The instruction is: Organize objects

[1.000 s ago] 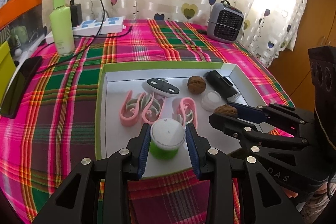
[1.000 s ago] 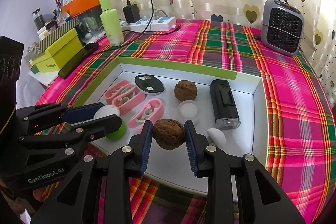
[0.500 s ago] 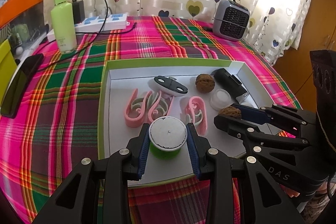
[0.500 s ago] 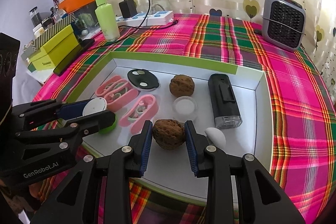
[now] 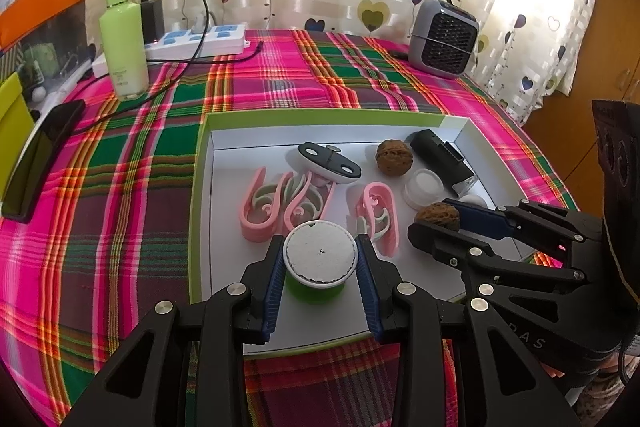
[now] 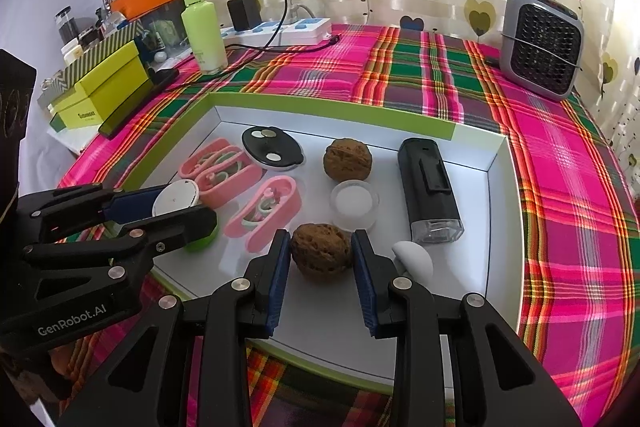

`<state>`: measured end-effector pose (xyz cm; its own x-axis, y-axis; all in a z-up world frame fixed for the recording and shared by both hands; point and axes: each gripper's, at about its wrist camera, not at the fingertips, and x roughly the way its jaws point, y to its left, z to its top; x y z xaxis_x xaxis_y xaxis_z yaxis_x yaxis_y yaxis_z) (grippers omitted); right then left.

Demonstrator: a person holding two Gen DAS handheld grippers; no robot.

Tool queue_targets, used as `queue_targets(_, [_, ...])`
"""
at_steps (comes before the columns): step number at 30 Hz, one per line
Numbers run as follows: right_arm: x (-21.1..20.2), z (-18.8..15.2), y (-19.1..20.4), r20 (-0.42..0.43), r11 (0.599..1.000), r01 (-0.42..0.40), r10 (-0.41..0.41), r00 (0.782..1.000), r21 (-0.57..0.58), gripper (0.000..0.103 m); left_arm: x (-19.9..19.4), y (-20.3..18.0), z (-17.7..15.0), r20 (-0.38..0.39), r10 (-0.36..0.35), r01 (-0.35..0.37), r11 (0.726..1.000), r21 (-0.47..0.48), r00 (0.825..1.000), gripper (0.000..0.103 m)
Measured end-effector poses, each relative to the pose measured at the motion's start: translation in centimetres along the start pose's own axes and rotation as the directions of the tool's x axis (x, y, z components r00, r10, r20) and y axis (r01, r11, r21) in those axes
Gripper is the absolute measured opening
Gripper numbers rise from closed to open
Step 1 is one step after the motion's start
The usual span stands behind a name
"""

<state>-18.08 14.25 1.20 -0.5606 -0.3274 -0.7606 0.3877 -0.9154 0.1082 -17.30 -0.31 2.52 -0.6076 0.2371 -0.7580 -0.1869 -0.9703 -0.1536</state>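
Nearest to us, our left tongs (image 5: pixel 320 259) grip a green jar with a white top (image 5: pixel 319 259), and our right tongs (image 6: pixel 321 257) grip a walnut (image 6: pixel 322 255), both at the front of the white tray (image 6: pixel 496 227). Behind lie pink clips (image 5: pixel 276 205), a second walnut (image 6: pixel 347 159) and a black device (image 6: pixel 430 183).

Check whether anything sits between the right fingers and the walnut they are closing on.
Nothing visible does. The walnut sits directly between the right gripper fingers; the white cap lies just outside the far finger.
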Motion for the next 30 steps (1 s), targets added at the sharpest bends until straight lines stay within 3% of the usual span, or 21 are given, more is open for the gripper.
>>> queue_targets(10, [-0.4, -0.1, 0.1, 0.004, 1.0, 0.01, -0.01, 1.0, 0.003, 0.033, -0.1, -0.1, -0.2, 0.002, -0.001, 0.001, 1.0, 0.001, 1.0, 0.041])
queue_targets(14, [-0.7, -0.2, 0.2, 0.011, 1.0, 0.008, -0.008, 1.0, 0.004, 0.043, -0.4, -0.2, -0.3, 0.01, 0.0, 0.0, 1.0, 0.006, 1.0, 0.044])
queue_targets(24, [-1.8, -0.6, 0.5, 0.033, 0.999, 0.032, -0.032, 0.999, 0.008, 0.044, -1.9, -0.6, -0.8, 0.037, 0.007, -0.008, 1.0, 0.002, 0.999, 0.049])
queue_targets(30, [-2.8, -1.0, 0.6, 0.049, 0.999, 0.039, -0.04, 0.998, 0.028, 0.044, -3.2, -1.1, -1.4, 0.062, 0.046, -0.047, 0.999, 0.008, 0.997, 0.052])
